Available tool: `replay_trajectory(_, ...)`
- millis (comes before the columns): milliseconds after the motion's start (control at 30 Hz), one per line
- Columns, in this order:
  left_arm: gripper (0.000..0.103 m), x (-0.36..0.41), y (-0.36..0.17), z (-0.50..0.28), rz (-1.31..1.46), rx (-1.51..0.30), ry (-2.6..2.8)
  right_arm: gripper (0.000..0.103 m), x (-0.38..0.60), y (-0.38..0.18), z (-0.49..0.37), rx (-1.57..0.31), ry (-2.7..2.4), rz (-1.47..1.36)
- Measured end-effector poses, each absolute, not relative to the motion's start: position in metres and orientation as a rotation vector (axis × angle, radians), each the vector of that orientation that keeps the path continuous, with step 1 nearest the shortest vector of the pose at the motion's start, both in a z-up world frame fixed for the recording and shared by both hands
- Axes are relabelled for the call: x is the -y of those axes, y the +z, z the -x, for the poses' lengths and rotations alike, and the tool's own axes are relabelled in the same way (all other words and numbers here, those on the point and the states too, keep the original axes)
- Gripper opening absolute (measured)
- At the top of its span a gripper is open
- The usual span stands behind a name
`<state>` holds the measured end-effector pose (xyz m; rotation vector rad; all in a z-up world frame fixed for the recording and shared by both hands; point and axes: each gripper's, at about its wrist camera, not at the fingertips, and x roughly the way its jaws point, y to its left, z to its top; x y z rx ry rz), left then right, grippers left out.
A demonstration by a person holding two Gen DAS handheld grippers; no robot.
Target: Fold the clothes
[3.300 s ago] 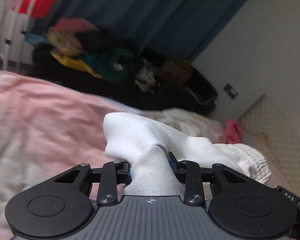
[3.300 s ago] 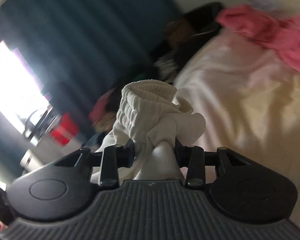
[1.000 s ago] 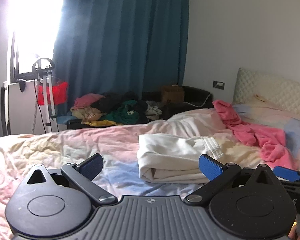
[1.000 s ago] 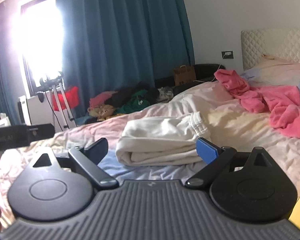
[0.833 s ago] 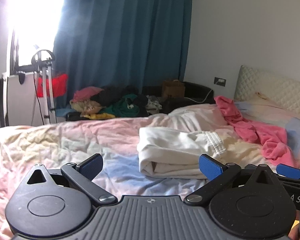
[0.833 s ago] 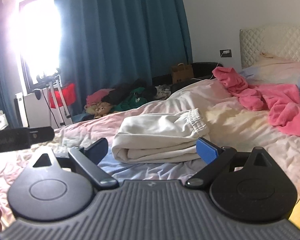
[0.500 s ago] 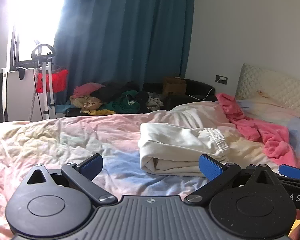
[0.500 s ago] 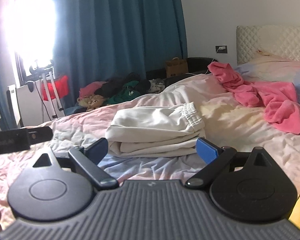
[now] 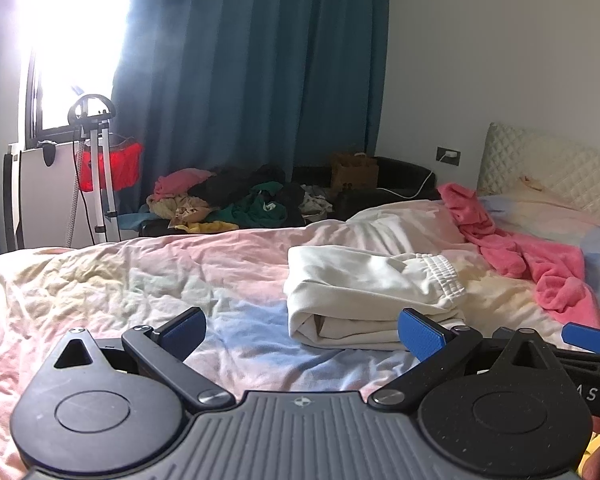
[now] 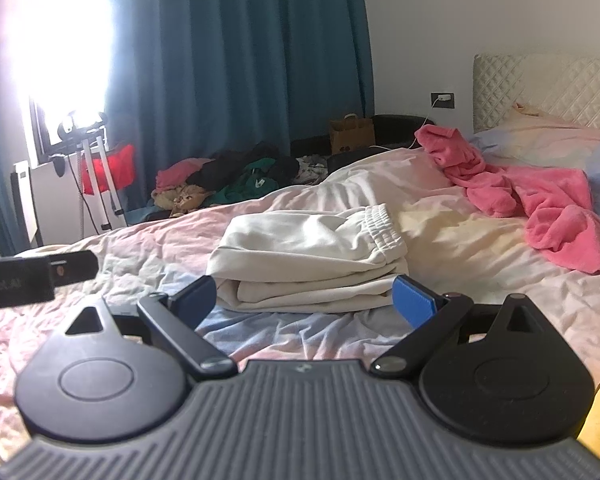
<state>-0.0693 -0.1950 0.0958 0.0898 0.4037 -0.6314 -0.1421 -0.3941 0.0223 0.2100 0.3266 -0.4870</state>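
The cream trousers (image 10: pixel 308 258) lie folded into a flat stack on the bed (image 10: pixel 340 328), and the coming move turns on where that stack sits against each hand-held gripper. Nearest, the right hand-held gripper (image 10: pixel 306 302) hangs low over the sheet with its jaws spread wide and nothing between them; the stack lies dead ahead at 12 o'clock, close beyond the blue pads (image 10: pixel 414 300), its long axis running from 9 to 3 o'clock, folded edge at 9, ribbed waistband (image 10: pixel 382 220) toward 2. The left hand-held gripper (image 9: pixel 302 330) is likewise wide and empty, but from it the trousers (image 9: pixel 364 292) sit off-centre at about 1 o'clock, so the right looks the nearer and squarer of the two. Farther off, at 2 o'clock, a rumpled pink garment (image 10: pixel 540 208) sprawls toward the headboard, well apart from the stack, probably the next piece to fold. Beyond the bed's far edge, at 11 o'clock, lies a heap of mixed clothes (image 10: pixel 228 184).
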Motion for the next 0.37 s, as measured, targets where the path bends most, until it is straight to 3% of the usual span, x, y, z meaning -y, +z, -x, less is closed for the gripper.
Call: replay_trajectory(367, 0.103, 0.1953, 0.0947, 0.0713, -0.112, -0.402, -0.630, 0.096, 0.3927, 0.0223, 0.1353, -0.357, -0.477, -0.195)
